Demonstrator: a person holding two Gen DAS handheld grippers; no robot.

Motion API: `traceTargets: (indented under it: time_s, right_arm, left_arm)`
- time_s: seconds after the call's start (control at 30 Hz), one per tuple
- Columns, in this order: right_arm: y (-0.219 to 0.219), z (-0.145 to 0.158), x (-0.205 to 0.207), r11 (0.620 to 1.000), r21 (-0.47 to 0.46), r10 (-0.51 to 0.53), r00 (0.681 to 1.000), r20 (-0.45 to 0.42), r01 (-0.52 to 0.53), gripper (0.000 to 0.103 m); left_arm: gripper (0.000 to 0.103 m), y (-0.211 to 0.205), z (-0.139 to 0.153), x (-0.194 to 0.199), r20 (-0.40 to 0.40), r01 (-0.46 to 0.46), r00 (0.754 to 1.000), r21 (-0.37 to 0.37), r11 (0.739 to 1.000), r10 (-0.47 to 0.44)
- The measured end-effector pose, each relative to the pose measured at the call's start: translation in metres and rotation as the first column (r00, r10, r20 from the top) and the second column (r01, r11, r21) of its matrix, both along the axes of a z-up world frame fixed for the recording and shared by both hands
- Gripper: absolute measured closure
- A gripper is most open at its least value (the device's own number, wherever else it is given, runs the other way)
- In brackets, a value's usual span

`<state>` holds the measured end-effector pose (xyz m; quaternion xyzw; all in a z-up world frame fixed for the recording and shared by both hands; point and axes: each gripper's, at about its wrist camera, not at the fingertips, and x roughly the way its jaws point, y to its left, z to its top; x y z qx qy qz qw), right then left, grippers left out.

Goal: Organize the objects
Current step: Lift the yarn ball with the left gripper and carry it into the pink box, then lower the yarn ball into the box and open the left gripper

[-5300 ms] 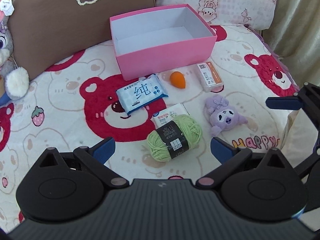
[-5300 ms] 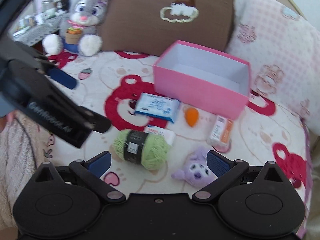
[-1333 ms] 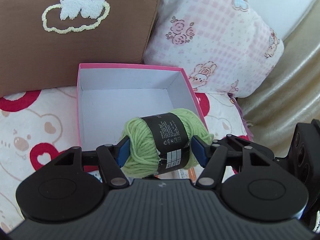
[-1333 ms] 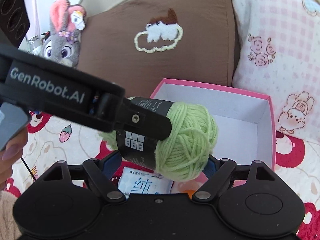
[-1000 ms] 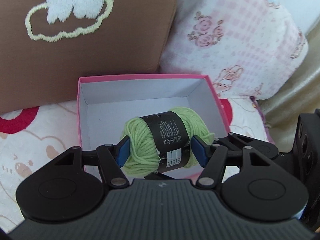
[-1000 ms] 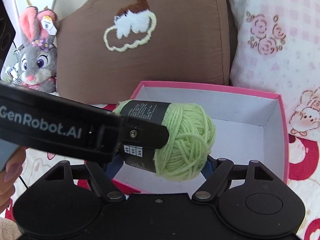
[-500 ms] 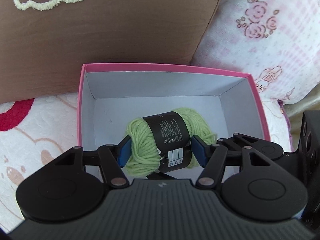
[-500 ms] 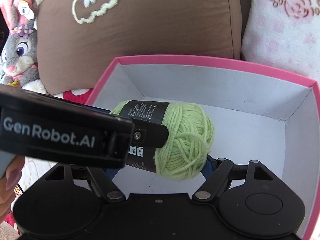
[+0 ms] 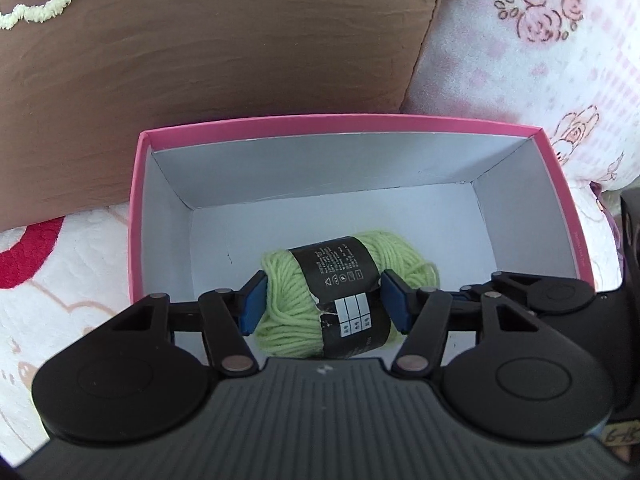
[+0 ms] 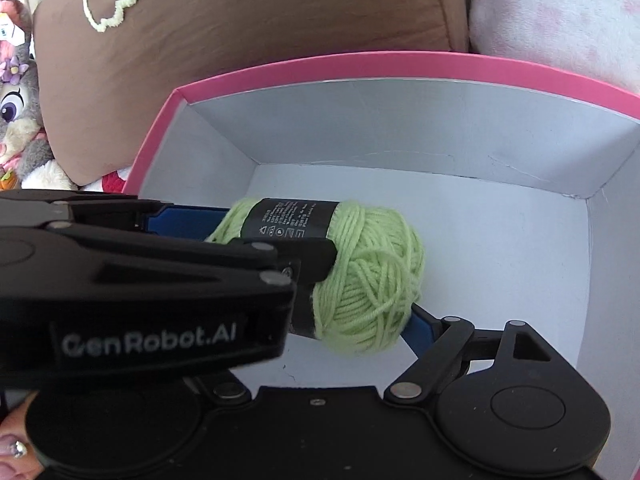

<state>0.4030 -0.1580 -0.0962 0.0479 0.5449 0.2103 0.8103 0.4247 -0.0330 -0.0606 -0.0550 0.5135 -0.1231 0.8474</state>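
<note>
Both wrist cameras look steeply down at close range into the pink box point(image 9: 336, 126) point(image 10: 360, 66), sharing its interior and the brown cushion point(image 9: 224, 52) point(image 10: 256, 12) behind.

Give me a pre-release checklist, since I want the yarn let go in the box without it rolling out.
1. Yarn inside the box walls: ok.
2. Left gripper shut on the yarn: ok, both pads press its sides.
3. Yarn resting on the box floor: cannot tell; it sits low, but contact is hidden.
4. Floor around the yarn bare of other items: ok in both views.
5. Right gripper out of the way: not ok; its one visible finger lies right under the yarn.
6. Right gripper open or shut: cannot tell; the left gripper hides its other finger.
</note>
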Motion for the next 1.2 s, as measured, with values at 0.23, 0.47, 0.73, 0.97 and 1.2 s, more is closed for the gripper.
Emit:
traceTargets:
  time_s: [0.23,0.47,0.73,0.97,1.2]
  right_arm:
    - [0.004,0.008,-0.01,0.999,-0.04,0.018,0.998,0.055,-0.016,0.02]
    - [0.021,0.009,-0.007,0.994,-0.105,0.02,0.999,0.025,-0.017,0.041]
    - [0.026,0.011,-0.005,0.993,-0.115,-0.008,0.999,0.052,0.014,0.051]
    - [0.024,0.009,-0.008,0.994,-0.106,-0.004,1.0,0.027,0.007,0.05]
    - [0.032,0.029,-0.033,0.991,-0.126,0.051,0.996,0.07,-0.042,0.041]
  left_arm:
    - [0.046,0.004,0.0,-0.002,0.006,-0.004,1.0,-0.014,1.0,0.004]
    - [0.049,0.005,0.005,-0.002,-0.006,0.024,1.0,0.03,0.999,-0.024]
    - [0.051,0.017,0.007,0.001,0.004,-0.04,0.999,0.033,0.999,0.04]
    - [0.047,0.01,0.007,-0.004,0.03,-0.054,0.998,0.074,0.996,0.052]
    - [0.037,0.022,0.022,-0.012,0.068,-0.107,0.992,0.053,0.993,0.104]
